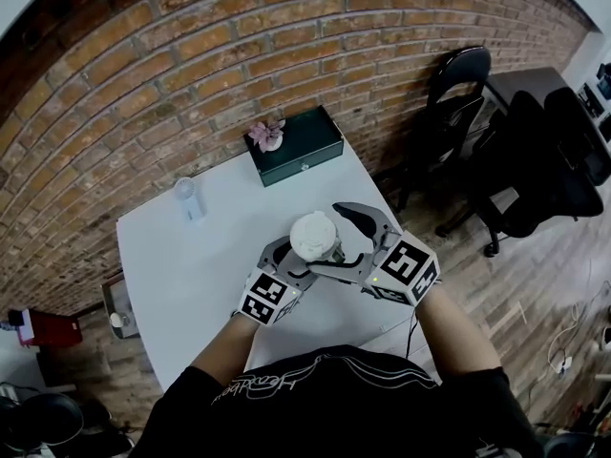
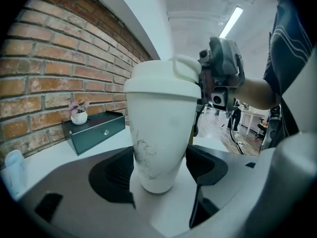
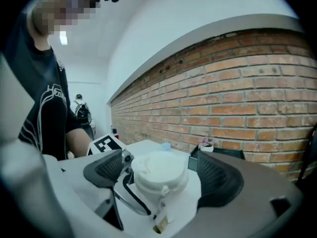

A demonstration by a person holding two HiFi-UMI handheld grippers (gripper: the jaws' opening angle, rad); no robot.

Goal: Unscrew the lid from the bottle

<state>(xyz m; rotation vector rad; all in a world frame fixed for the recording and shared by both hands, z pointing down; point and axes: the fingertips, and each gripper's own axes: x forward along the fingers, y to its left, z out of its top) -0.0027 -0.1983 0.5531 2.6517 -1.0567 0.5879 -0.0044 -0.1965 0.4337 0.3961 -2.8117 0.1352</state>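
The left hand-held gripper [image 2: 159, 158] is closed on the lower body of the bottle, and the right hand-held gripper [image 3: 158, 163] is wide open and holds nothing. On the white counter [image 1: 181, 275], near the person's edge, the bottle [image 2: 158, 118] stands upright (its long axis is vertical). Its lid [image 3: 161, 173] lies exactly between the right jaws, with a gap at each side. I judge they must close there before twisting around this axis.
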